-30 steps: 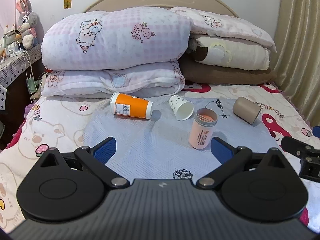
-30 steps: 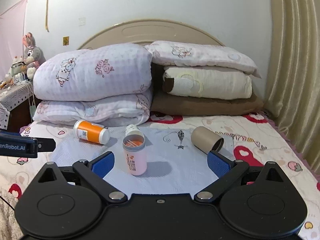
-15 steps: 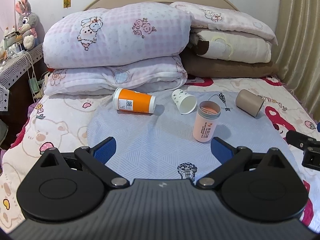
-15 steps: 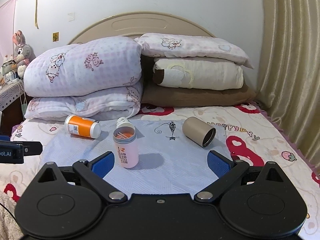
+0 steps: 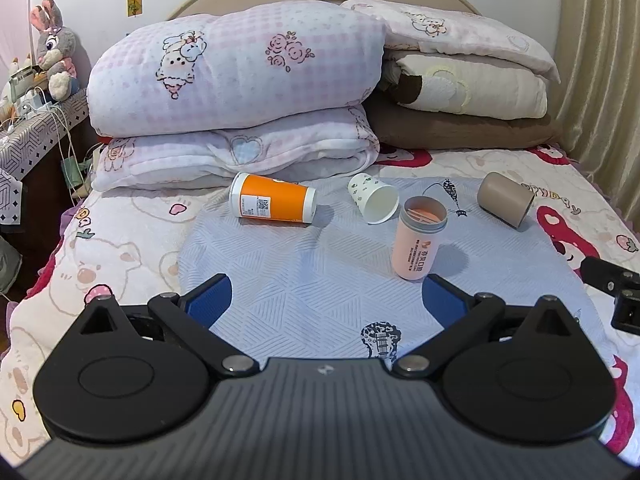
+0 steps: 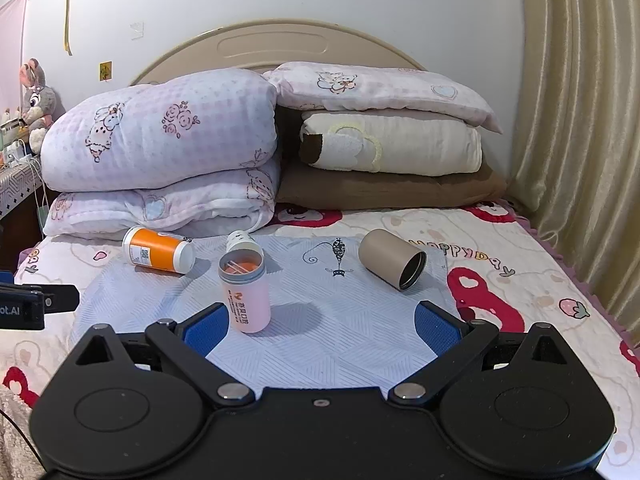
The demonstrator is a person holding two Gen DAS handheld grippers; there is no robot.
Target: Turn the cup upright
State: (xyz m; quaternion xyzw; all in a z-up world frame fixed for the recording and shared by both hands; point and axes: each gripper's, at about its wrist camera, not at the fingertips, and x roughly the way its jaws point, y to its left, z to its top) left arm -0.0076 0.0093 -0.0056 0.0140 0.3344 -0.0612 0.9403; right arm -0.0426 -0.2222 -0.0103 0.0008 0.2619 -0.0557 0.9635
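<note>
Several cups are on a pale blue mat [image 5: 304, 272] on the bed. An orange cup [image 5: 272, 200] [image 6: 158, 250], a white paper cup [image 5: 374, 198] [image 6: 240, 240] and a tan cup [image 5: 505, 199] [image 6: 392, 259] lie on their sides. A pink cup [image 5: 420, 240] [image 6: 245, 292] stands upright. My left gripper [image 5: 326, 300] is open and empty, low over the mat's near edge. My right gripper [image 6: 320, 326] is open and empty, with the pink cup by its left finger.
Stacked quilts and pillows [image 5: 240, 92] fill the head of the bed behind the cups. A curtain [image 6: 580, 140] hangs on the right. A side table with cables and a plush rabbit [image 5: 54, 48] stands on the left. The bed sheet [image 6: 520, 264] extends right of the mat.
Both grippers have pulled back and risen a little, so the cups sit slightly farther off in both views. No cup has moved. Both grippers stay open.
</note>
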